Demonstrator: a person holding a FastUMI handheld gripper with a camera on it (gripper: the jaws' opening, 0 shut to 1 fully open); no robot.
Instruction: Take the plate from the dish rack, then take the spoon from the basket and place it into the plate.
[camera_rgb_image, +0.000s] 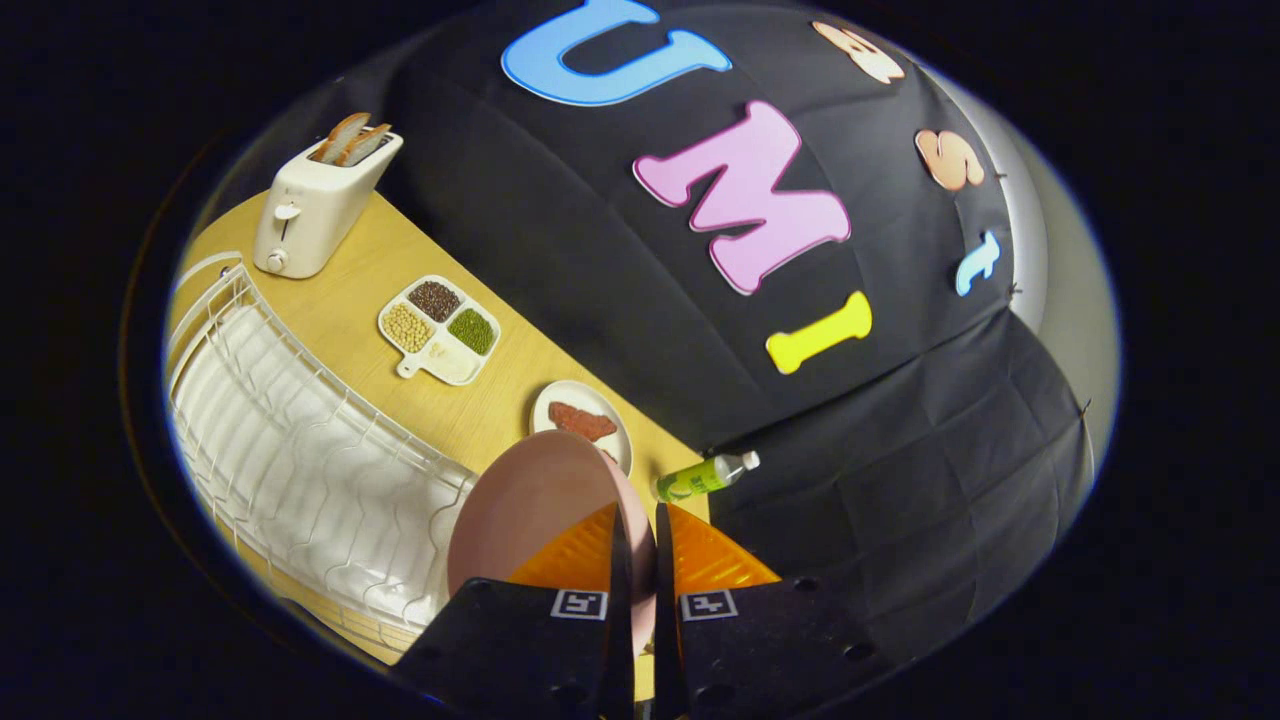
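Note:
A pink plate (530, 510) stands on edge between my fingers, lifted clear of the white wire dish rack (300, 460) that lies beside and below it. My gripper (640, 530) is shut on the plate's rim, one finger on each face. The rack's slots look bare. The plate hides part of what lies beyond my fingers.
On the wooden table (360, 290) beyond the rack stand a white toaster (315, 205) with bread slices, a divided dish of beans (440, 328), a small white plate with red food (583, 422) and a green bottle (703, 476) lying by the black cloth wall.

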